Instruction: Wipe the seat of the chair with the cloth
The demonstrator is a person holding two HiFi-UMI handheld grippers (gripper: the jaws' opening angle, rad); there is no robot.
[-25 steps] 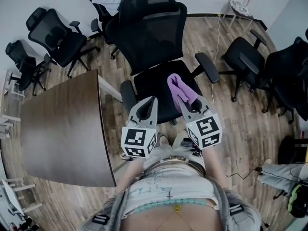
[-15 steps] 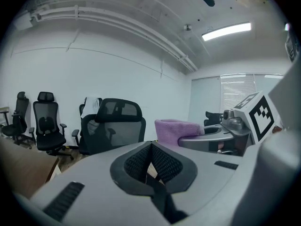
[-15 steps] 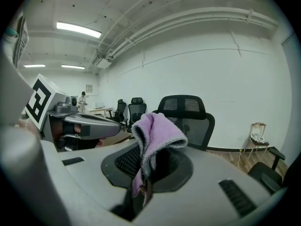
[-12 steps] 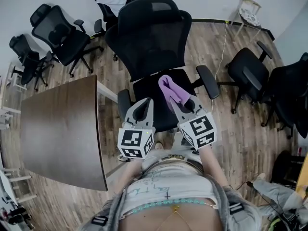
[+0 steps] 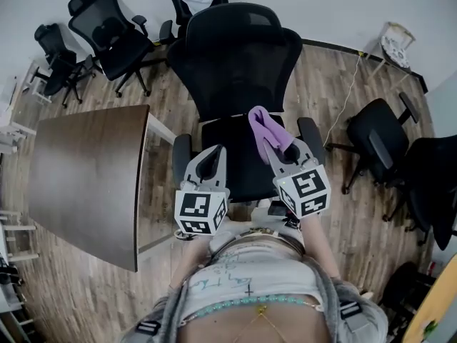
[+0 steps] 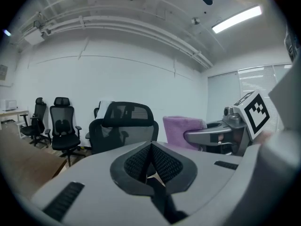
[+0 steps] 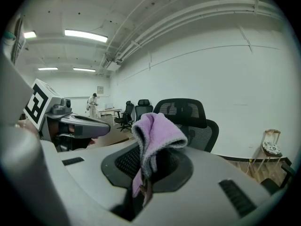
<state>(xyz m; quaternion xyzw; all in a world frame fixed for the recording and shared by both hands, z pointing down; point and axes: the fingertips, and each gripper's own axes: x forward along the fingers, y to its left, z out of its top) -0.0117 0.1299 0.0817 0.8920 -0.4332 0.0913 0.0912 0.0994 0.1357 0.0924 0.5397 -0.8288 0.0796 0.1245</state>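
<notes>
Moved: the chair point(image 5: 235, 56) and the purple cloth point(image 5: 267, 127) sit a little farther right in the head view than half a second ago; the left tongs point(image 5: 213, 154) have barely shifted.
Shirt point(image 5: 243, 281): scribbled writing, too blurred to read.
Markers point(image 5: 198, 214): black-and-white squares, no letters.
Left tongs: pressed together, nothing between them, over the near left of the seat point(image 5: 232, 159).
Right tongs point(image 5: 277, 151): pinching the cloth.
Cloth: folded over, rising from the right tongs above the seat's right side.
Tabletop point(image 5: 86, 174): brown, left of the chair.
Far: more black chairs point(image 5: 114, 27) near the wall point(image 5: 321, 6).
</notes>
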